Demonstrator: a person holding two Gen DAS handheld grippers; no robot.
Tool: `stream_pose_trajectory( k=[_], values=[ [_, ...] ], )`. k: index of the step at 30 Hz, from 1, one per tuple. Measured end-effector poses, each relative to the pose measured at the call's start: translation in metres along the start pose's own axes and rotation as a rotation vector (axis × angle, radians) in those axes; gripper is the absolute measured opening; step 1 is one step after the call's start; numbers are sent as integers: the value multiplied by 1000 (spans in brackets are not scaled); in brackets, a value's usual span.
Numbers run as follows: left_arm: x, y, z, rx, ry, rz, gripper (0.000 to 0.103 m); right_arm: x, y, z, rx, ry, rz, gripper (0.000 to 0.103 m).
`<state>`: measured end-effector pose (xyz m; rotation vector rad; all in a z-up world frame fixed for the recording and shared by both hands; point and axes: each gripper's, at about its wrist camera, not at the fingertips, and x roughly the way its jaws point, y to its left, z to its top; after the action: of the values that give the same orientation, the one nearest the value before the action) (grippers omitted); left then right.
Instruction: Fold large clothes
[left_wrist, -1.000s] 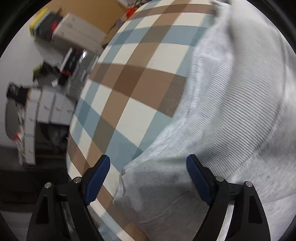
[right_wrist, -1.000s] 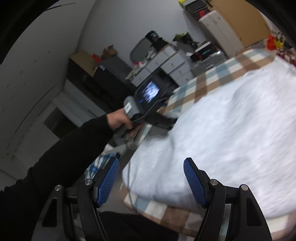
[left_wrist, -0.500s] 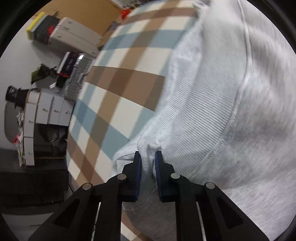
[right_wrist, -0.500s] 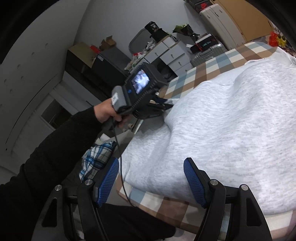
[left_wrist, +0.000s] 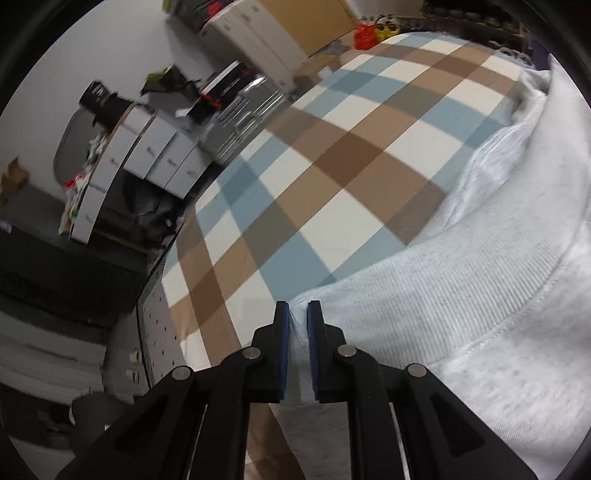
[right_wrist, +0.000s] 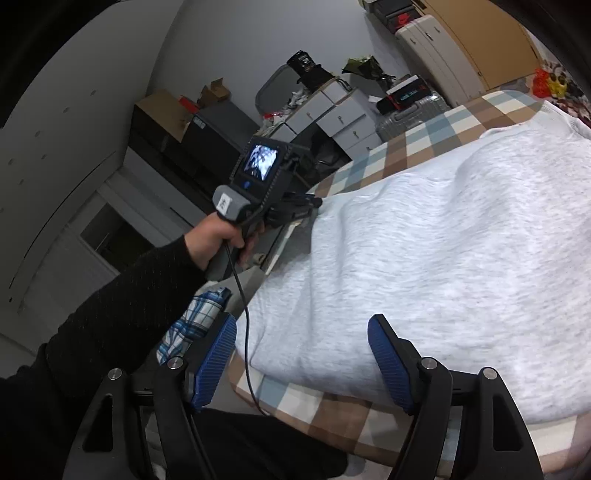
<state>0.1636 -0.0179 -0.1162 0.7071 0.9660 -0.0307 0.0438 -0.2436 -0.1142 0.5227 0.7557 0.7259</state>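
A large light grey sweatshirt lies spread on a table with a checked brown, blue and cream cloth. In the left wrist view its ribbed hem runs across the lower right. My left gripper is shut on the corner of that hem and holds it just above the cloth. In the right wrist view the left gripper shows at the sweatshirt's left edge, held by a hand in a black sleeve. My right gripper is open and empty, above the sweatshirt's near edge.
The table's near edge runs below the right gripper. Left of the table stand white drawer units, a silver suitcase, boxes and dark cabinets. A cable hangs from the left gripper. A checked garment lies below it.
My left gripper closed on the sweatshirt's hem corner and has since lifted and pulled it, showing more of the checked cloth. My right gripper stayed open, almost still.
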Motion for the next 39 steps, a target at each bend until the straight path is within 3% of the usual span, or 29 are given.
stream_pose_trajectory(
  k=[2, 3, 8, 9, 11, 12, 13, 15, 16, 18, 20, 22, 23, 24, 27, 29, 33, 36, 39],
  values=[
    [5, 9, -1, -69, 40, 87, 12, -2, -1, 1, 5, -6, -10, 75],
    [3, 16, -2, -104, 49, 91, 13, -2, -2, 1, 8, -10, -16, 75],
    [-31, 36, -15, -222, 15, -34, 17, -7, -4, 1, 2, -35, -98, 75],
    [-44, 34, -18, -232, 0, -91, 23, -9, -3, 1, -5, -49, -124, 75],
    [-68, 24, -25, -241, -47, -201, 45, -14, -3, 4, -20, -81, -188, 75],
    [-81, 18, -29, -254, -73, -257, 62, -16, -3, 6, -32, -94, -227, 75],
    [-99, 8, -36, -267, -119, -350, 66, -17, -3, 9, -56, -101, -286, 75],
    [-119, -11, -46, -276, -160, -490, 66, -13, -7, 15, -86, -79, -426, 75],
    [-124, -23, -50, -270, -162, -572, 66, -9, -13, 17, -92, -46, -499, 75],
    [-122, -49, -57, -254, -135, -665, 66, 7, -34, 18, -88, 66, -639, 73],
    [-107, -76, -62, -211, -64, -650, 66, 20, -55, 13, -83, 173, -709, 67],
    [-76, -90, -68, -251, 30, -651, 70, 26, -60, 8, -150, 214, -736, 63],
    [-65, -89, -71, -296, 51, -657, 76, 31, -57, 6, -196, 240, -758, 62],
    [-53, -85, -74, -355, 62, -646, 89, 36, -52, 4, -239, 267, -786, 62],
    [-42, -81, -80, -408, 33, -612, 91, 43, -43, 12, -240, 344, -835, 62],
    [-50, -79, -81, -407, 23, -527, 91, 41, -31, 25, -229, 353, -854, 62],
    [-51, -56, -100, -484, -8, -475, 91, 47, 10, 47, -301, 292, -743, 65],
    [-29, -43, -118, -539, 1, -440, 91, 85, 24, 57, -310, 337, -688, 65],
    [-30, -43, -128, -535, -14, -411, 91, 129, 12, 67, -318, 382, -753, 63]
  ],
)
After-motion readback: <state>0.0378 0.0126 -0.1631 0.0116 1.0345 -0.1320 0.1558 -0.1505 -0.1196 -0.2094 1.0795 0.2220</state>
